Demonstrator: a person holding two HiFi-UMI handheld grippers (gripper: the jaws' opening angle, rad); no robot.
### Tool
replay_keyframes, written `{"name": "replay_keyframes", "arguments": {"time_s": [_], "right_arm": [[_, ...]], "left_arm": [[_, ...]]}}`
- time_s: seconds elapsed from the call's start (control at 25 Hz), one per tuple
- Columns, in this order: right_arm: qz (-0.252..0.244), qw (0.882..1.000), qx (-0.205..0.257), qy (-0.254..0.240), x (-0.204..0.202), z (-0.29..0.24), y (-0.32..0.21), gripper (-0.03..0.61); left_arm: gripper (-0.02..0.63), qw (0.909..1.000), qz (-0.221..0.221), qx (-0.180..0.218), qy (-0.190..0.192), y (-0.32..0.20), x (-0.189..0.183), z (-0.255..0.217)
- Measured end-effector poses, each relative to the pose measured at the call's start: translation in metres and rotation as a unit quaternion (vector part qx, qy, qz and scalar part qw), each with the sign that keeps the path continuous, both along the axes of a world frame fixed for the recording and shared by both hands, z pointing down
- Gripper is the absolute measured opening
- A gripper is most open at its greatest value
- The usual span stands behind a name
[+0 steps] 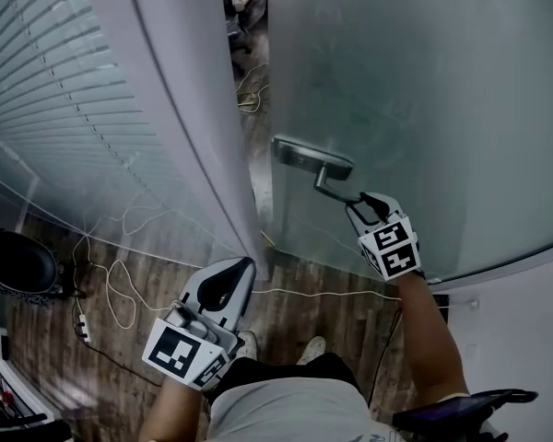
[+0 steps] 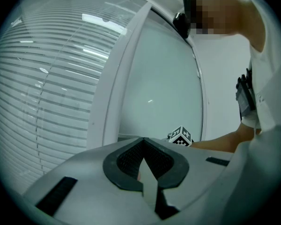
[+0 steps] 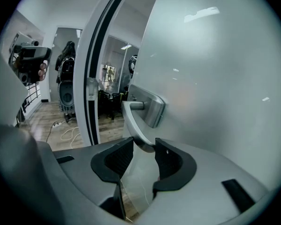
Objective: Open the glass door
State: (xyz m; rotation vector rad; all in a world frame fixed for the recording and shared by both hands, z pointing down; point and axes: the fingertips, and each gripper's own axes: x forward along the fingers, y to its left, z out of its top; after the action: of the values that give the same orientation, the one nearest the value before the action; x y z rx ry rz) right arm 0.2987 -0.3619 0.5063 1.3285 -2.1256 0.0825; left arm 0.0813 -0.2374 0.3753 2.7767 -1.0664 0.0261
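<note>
The frosted glass door [image 1: 424, 81] stands ajar, with a narrow gap between its edge and the grey door frame [image 1: 194, 109]. A metal lever handle [image 1: 324, 178] juts from its plate near the door's edge. My right gripper [image 1: 355, 201] is shut on the free end of that handle [image 3: 133, 125], which fills the space between the two dark pads [image 3: 166, 161]. My left gripper [image 1: 244, 265] hangs lower, beside the foot of the frame, shut with nothing in it. In the left gripper view its tips [image 2: 143, 140] meet, and the right gripper's marker cube [image 2: 180, 136] shows beyond.
A glass wall with horizontal blinds [image 1: 55, 90] runs along the left. White cables [image 1: 120, 284] trail over the wooden floor by its base. Through the gap I see a room with cables and chairs [image 3: 68, 97]. A dark stool [image 1: 18, 265] stands at far left.
</note>
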Motion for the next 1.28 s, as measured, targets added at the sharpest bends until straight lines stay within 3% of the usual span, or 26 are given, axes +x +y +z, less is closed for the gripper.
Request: {"name": "replay_keyframes", "arguments": {"time_s": [0.8, 1.28], "right_arm": [[0.007, 0.999, 0.016, 0.038, 0.031, -0.032, -0.087, 0.133], [0.061, 0.996, 0.039, 0.045, 0.069, -0.037, -0.143, 0.135]], "left_arm": [[-0.002, 0.9995, -0.027, -0.008, 0.010, -0.026, -0.004, -0.016], [-0.002, 0.9986, -0.050, -0.015, 0.002, -0.030, -0.007, -0.008]]}}
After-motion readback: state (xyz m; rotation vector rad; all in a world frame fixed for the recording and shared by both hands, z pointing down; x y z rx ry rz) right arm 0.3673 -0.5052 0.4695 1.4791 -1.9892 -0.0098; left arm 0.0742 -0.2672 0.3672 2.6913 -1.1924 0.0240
